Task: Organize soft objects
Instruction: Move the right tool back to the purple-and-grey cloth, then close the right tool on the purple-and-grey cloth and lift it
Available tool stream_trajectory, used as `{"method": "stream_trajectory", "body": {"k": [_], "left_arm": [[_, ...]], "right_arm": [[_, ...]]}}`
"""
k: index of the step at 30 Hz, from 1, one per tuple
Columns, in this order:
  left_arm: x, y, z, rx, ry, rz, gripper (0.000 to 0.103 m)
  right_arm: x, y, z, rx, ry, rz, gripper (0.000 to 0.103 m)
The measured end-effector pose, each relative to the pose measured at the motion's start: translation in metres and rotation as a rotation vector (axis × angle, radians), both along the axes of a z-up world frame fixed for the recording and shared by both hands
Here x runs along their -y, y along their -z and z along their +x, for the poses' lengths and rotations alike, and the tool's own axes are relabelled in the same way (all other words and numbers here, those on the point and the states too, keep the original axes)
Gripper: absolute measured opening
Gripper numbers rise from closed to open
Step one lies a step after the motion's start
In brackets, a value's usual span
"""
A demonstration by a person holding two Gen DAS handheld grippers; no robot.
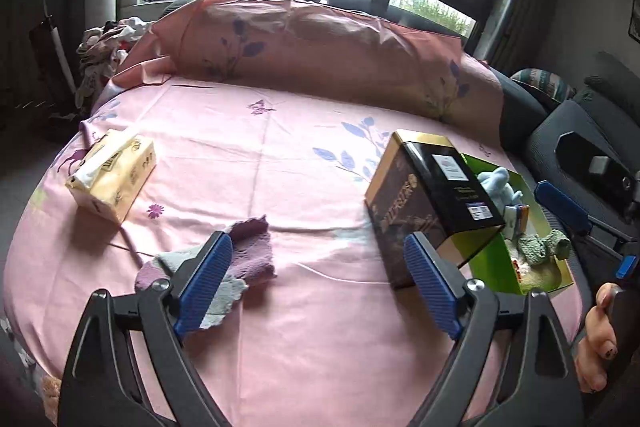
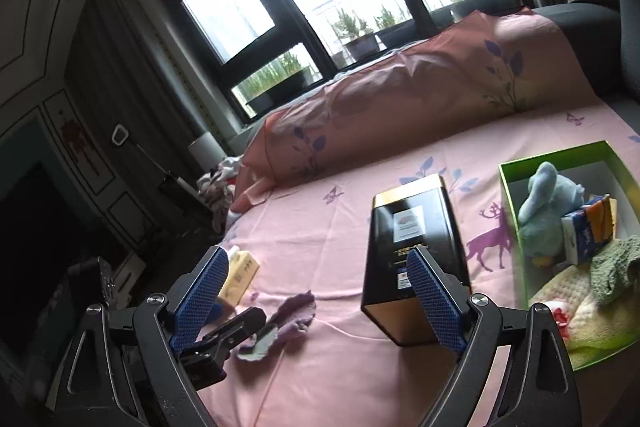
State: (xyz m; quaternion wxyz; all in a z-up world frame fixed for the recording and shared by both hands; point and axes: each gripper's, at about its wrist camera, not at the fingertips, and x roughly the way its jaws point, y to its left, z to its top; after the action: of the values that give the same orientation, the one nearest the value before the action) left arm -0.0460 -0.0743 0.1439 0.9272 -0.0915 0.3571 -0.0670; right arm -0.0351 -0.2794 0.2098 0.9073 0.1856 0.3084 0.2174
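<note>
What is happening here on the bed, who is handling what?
A person holds tongs in each hand over a pink bedsheet. Both the left tongs and the right tongs are open and hold nothing. A purple and grey cloth lies loose beside the left tongs. The green box already holds a blue plush toy and other soft things.

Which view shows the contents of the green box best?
The right wrist view: it looks down into the green box, showing the blue plush toy, tissue packet, green knit item and cream cloth. In the left wrist view the black tin hides much of the box.
</note>
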Motion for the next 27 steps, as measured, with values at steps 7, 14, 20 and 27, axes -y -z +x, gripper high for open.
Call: {"method": "stream_trajectory", "body": {"k": [7,14,20,27], "left_arm": [[-0.065,0.035,0.007,-0.087,-0.152,-0.012,0.088],[-0.113,0.082,0.012,-0.212,-0.259,-0.074,0.088],[-0.123,0.112,0.021,-0.291,-0.266,-0.111,0.088],[-0.121,0.118,0.029,-0.275,-0.235,-0.109,0.086]], "right_arm": [[-0.083,0.029,0.024,-0.151,-0.2,-0.05,0.091],[-0.142,0.086,0.058,-0.326,-0.239,-0.176,0.091],[-0.166,0.132,0.087,-0.437,-0.201,-0.284,0.091],[-0.177,0.168,0.1,-0.513,-0.217,-0.316,0.091]]}}
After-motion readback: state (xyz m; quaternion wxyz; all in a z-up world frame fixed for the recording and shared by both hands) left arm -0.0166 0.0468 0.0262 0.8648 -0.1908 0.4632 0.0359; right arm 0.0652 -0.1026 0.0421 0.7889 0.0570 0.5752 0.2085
